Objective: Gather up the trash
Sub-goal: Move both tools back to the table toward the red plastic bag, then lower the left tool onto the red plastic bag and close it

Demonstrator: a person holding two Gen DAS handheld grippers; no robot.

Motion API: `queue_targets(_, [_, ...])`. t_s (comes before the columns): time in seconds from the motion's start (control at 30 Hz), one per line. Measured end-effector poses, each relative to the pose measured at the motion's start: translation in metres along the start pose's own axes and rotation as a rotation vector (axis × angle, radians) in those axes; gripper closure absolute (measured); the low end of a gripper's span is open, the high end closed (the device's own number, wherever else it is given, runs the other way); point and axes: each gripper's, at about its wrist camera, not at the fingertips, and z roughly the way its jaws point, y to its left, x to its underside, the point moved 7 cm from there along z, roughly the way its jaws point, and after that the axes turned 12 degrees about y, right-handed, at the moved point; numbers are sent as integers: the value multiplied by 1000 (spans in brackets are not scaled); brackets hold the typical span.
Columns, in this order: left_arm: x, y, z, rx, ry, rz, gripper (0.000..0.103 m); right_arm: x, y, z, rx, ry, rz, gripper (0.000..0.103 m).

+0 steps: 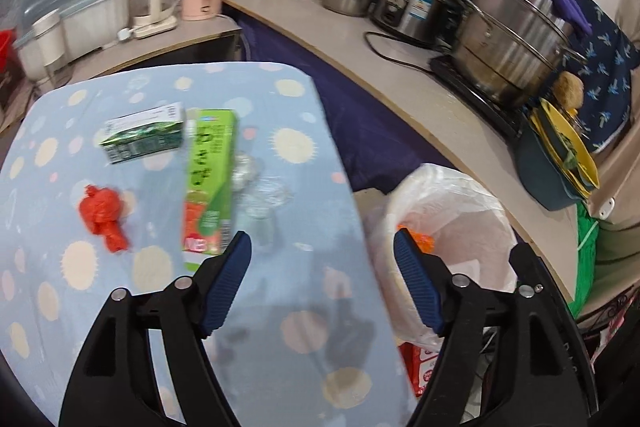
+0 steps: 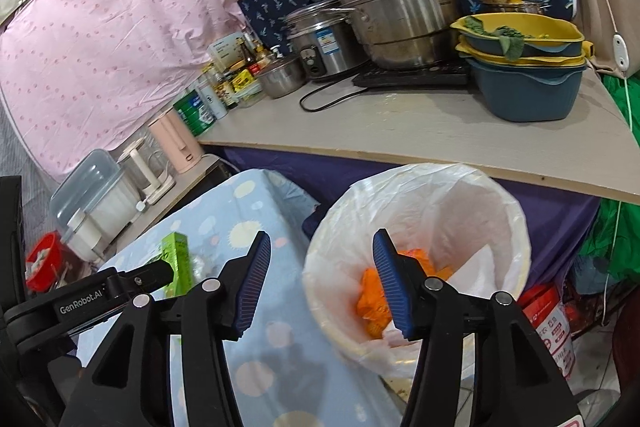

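Left wrist view: the left claw (image 1: 322,247) hangs open and empty above the surface (image 1: 280,307); a green carton (image 1: 210,179), small box (image 1: 142,139), red wad (image 1: 104,219) and clear wrap (image 1: 260,187) lie ahead, so a pick comes next.

Right wrist view: the right claw (image 2: 320,251) gapes empty over the bin (image 2: 420,187), orange trash (image 2: 368,299) already inside; it should swing back for another piece.

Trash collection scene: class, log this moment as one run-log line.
left hand-held gripper: open, empty | right hand-held gripper: open, empty | bin: orange wrapper inside | table: green carton, red wad
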Motion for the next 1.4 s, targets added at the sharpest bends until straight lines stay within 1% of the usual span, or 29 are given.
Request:
queue_targets(0.1, [2,31,-4,-24,1,-39,31,10,22,8,-13,23,-30,48])
queue_targets(0.23, [4,74,-8,-93,-4,-86,30,24,54,21,-32,58,-74,47])
queue_targets(0.37, [7,114,-11,-135,-4,-134,22,39,86,37,-47,94,-119,43])
queue_targets(0.47, [11,144,-12,-165,-2,-168,22,48,106,48,-54,121,-147,41])
queue_targets(0.73, [17,207,-5,-170,28,-278,20,69,150,81,-64,187,-216,41])
queue_targets(0.83, [17,221,-1,-168,34,-308,17,75,165,95,-63,209,-239,40])
queue_targets(1.1, [12,250,17,-154,62,-349,17,80,194,130,-61,250,-272,40])
queue_targets(1.27, [7,258,28,-145,76,-357,17,63,196,146,-44,232,-270,40])
queue_targets(1.4, [1,258,36,-141,83,-349,17,39,180,157,-22,212,-225,40])
